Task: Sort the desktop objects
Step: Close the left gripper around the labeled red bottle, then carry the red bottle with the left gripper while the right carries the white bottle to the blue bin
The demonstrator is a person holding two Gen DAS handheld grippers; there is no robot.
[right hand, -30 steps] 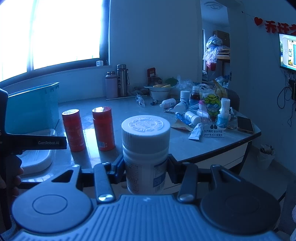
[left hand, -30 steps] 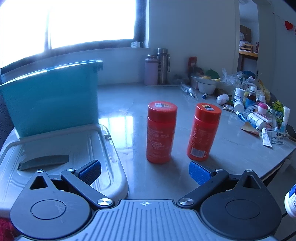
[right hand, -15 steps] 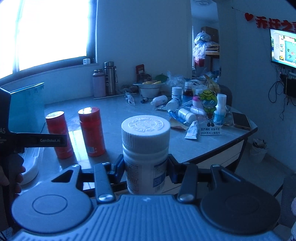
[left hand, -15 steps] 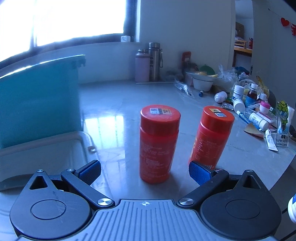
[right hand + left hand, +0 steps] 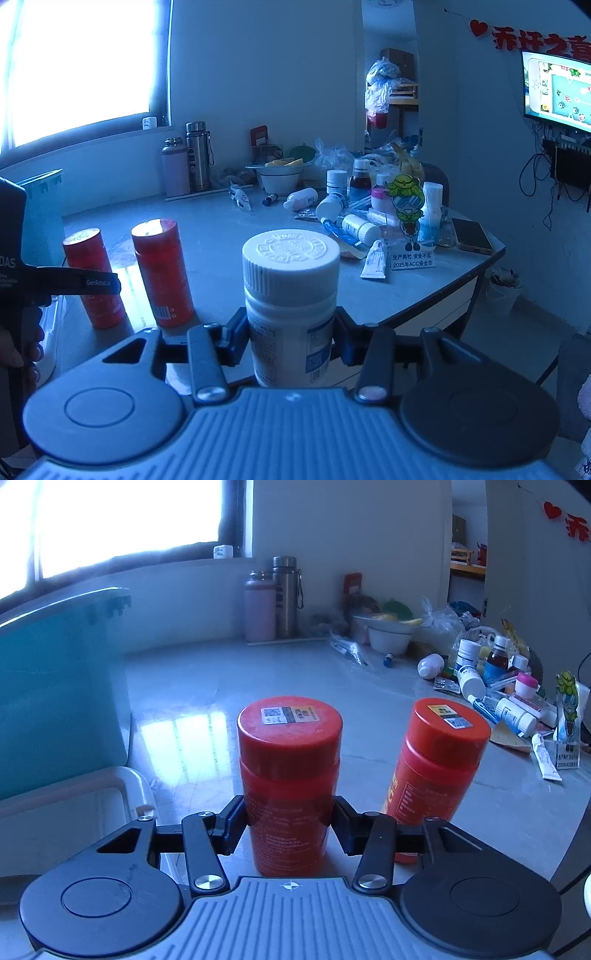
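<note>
My left gripper (image 5: pixel 289 825) is shut on the left one of two red bottles (image 5: pixel 288 775), which stands upright on the grey table (image 5: pixel 229 686). The second red bottle (image 5: pixel 436 775) stands just to its right, apart from the fingers. My right gripper (image 5: pixel 291 341) is shut on a white pill bottle (image 5: pixel 291 306) with a ribbed white cap, held near the table's front edge. In the right wrist view both red bottles (image 5: pixel 92 277) (image 5: pixel 162 273) stand at the left, with the left gripper's body (image 5: pixel 55 280) beside them.
A teal bin (image 5: pixel 59 701) stands at the left with a pale lid (image 5: pixel 74 812) lying in front of it. Several medicine bottles, tubes and a cartoon sign (image 5: pixel 406 221) crowd the table's right side. Two flasks (image 5: pixel 284 598) and a bowl (image 5: pixel 388 635) stand at the back.
My left gripper has moved forward and rightward to the left red bottle and shut on it. My right gripper has kept its hold on the white bottle and turned slightly right.
</note>
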